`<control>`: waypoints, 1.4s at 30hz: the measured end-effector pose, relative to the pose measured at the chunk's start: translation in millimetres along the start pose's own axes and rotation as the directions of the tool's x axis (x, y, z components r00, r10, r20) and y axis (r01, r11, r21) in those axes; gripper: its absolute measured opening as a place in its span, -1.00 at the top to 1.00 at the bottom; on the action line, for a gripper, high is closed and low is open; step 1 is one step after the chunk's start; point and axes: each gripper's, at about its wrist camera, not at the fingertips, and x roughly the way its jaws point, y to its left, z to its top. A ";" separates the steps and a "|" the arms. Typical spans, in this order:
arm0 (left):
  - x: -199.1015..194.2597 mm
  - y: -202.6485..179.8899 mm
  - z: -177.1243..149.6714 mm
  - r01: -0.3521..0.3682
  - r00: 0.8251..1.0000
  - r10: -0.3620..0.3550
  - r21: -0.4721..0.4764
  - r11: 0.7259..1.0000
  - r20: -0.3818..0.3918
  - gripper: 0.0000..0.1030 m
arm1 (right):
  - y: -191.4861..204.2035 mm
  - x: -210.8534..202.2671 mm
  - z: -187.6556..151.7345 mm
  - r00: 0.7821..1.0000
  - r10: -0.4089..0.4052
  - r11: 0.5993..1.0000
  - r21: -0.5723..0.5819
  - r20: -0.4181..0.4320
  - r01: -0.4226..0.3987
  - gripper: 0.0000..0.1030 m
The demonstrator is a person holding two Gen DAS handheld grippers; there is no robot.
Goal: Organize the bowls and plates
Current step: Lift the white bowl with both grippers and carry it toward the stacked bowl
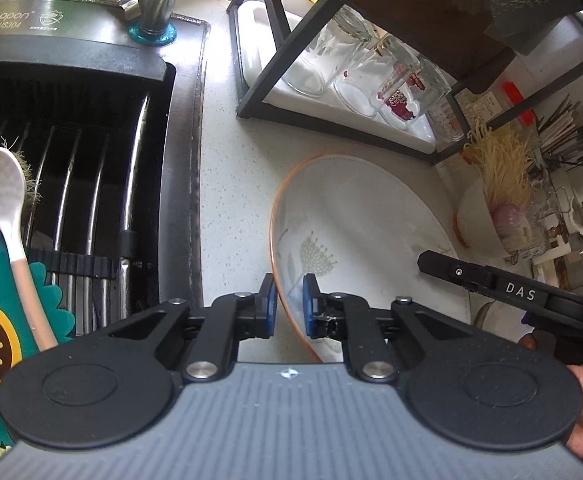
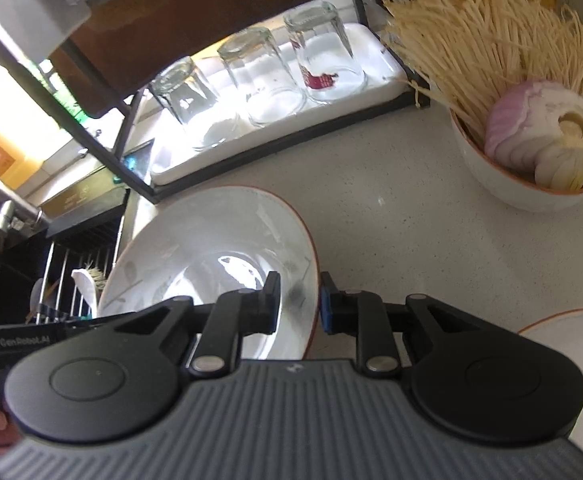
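While both claws pinch opposite edges of the shallow white ceramic plate with the thin orange rim and grey leaf print (image 1: 355, 216), the main risk is that the glazed rim slips out of one grip. Each claw holds only a narrow bite of the edge, so any uneven lift or twist between the two hands could lever the plate free and drop it onto the speckled white desk (image 1: 235, 184). A swing to the plate's far side could also knock the white orange-rimmed bowl of pale noodles and sliced purple onion (image 2: 531, 152), which stands near on the desk, or the black metal rack with upturned drinking glasses (image 2: 259, 76) behind it.

The left claw (image 1: 290, 306) is clenched on the plate's near-left rim: the orange edge runs between its blue pads, one finger outside and one over the plate's inner slope. The right claw (image 2: 300, 304) grasps the opposite rim the same way, its dark finger inside the dish and its blue-padded finger outside. In the left view the right claw's black arm reaches in over the plate's far edge. The plate sits between the two claws, tilted in the right view. It lies beside the dark sink (image 1: 71, 184) and in front of the rack, whether just lifted or touching the desk I cannot tell.
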 end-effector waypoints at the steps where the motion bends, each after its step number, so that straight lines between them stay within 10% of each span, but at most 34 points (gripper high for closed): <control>1: -1.6 -0.8 -1.2 0.000 1.000 0.000 0.000 1.000 -0.001 0.70 | -0.8 -2.4 -0.2 1.000 0.008 1.000 0.003 0.001 -0.008 0.55; 42: -18.8 -176.1 -71.2 0.035 0.998 -0.043 0.139 0.990 0.053 0.69 | -106.5 -152.7 -28.0 0.977 0.009 1.000 0.010 0.214 -0.012 0.56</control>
